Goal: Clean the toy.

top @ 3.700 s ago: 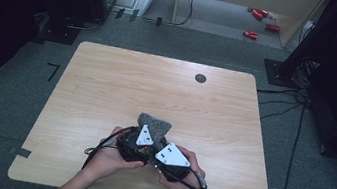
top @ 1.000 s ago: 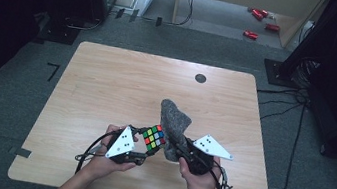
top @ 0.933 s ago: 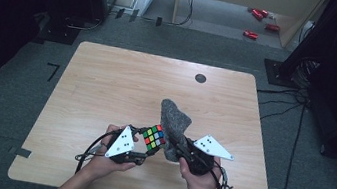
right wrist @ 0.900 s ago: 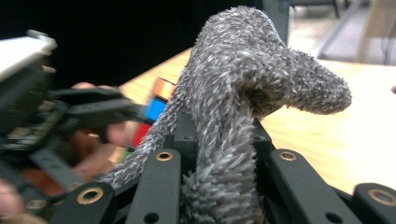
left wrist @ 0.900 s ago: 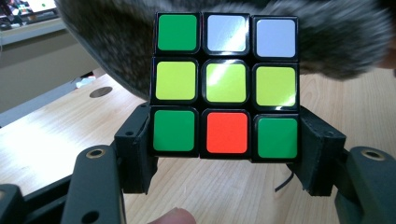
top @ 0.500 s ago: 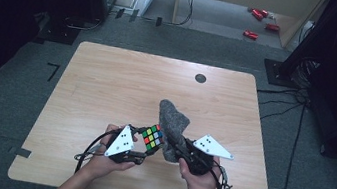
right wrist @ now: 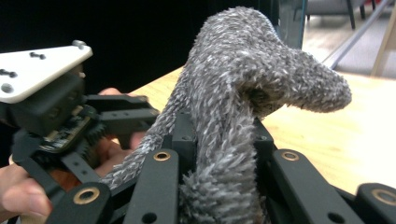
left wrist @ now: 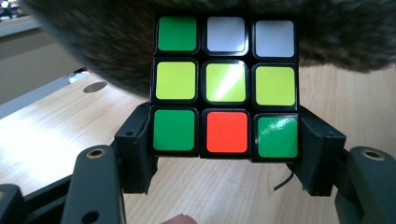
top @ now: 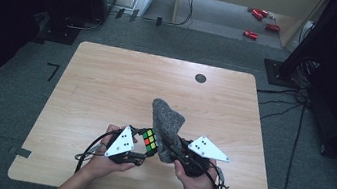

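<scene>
A colourful puzzle cube (top: 149,140) is pinched in my left gripper (top: 141,147) above the table's near edge; in the left gripper view the cube (left wrist: 225,86) shows green, white, yellow and orange stickers, with both jaws pressing its bottom row. My right gripper (top: 171,149) is shut on a grey fuzzy cloth (top: 166,124), which stands up and leans against the cube's right side. Seen from the right gripper view, the cloth (right wrist: 243,98) rises from between the jaws and curls over at the top, and the left gripper (right wrist: 100,123) sits close at the left.
The wooden table (top: 107,85) has a round dark grommet (top: 200,78) near its far edge. Cables trail from both grippers to the table's near edge. Dark equipment and red cans (top: 260,22) lie on the floor beyond the table.
The cloth's top has shifted a little to the left, closer over the cube. Both hands have stayed nearly in place.
</scene>
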